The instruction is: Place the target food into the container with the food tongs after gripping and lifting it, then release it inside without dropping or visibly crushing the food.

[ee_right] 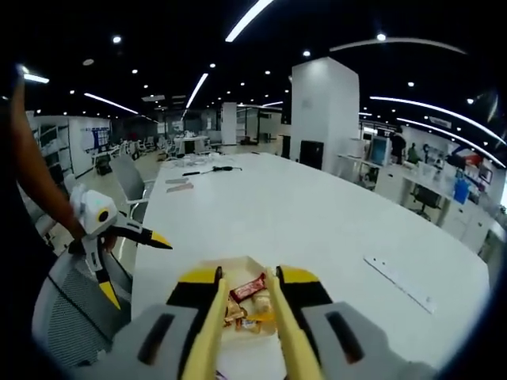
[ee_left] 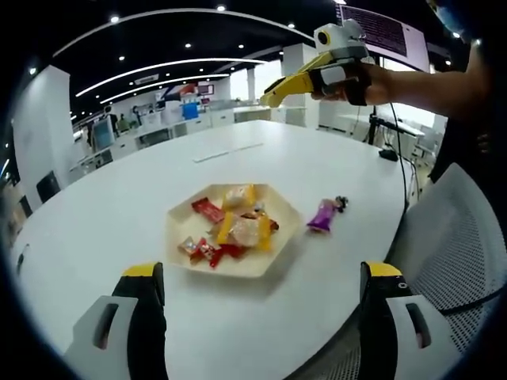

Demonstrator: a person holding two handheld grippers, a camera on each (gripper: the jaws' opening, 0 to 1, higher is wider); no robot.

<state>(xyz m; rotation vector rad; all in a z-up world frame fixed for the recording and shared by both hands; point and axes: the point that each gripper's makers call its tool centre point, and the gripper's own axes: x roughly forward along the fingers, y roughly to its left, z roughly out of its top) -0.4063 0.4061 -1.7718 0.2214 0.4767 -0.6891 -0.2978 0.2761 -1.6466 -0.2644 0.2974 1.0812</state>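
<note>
A pale hexagonal tray (ee_left: 273, 265) sits mid-table with several wrapped sweets in red, yellow and orange. To its right a purple-wrapped sweet (ee_left: 324, 214) lies on the table, outside the tray. My left gripper (ee_left: 264, 273) is open, jaws wide apart, low and in front of the tray. My right gripper (ee_left: 273, 95), in a person's hand, hovers high beyond the tray, shut on yellow food tongs (ee_left: 289, 83). In the right gripper view the tongs (ee_right: 212, 317) point down over the tray (ee_right: 257, 261), my right gripper (ee_right: 247, 277) holds them, and the left gripper (ee_right: 136, 271) is at left.
The large white round table (ee_left: 119, 214) carries a thin white strip (ee_left: 230, 150) and a black cable with a plug (ee_left: 390, 154) at its far side. A grey mesh chair (ee_left: 459, 237) stands close at the table's right edge. Desks and shelves fill the office behind.
</note>
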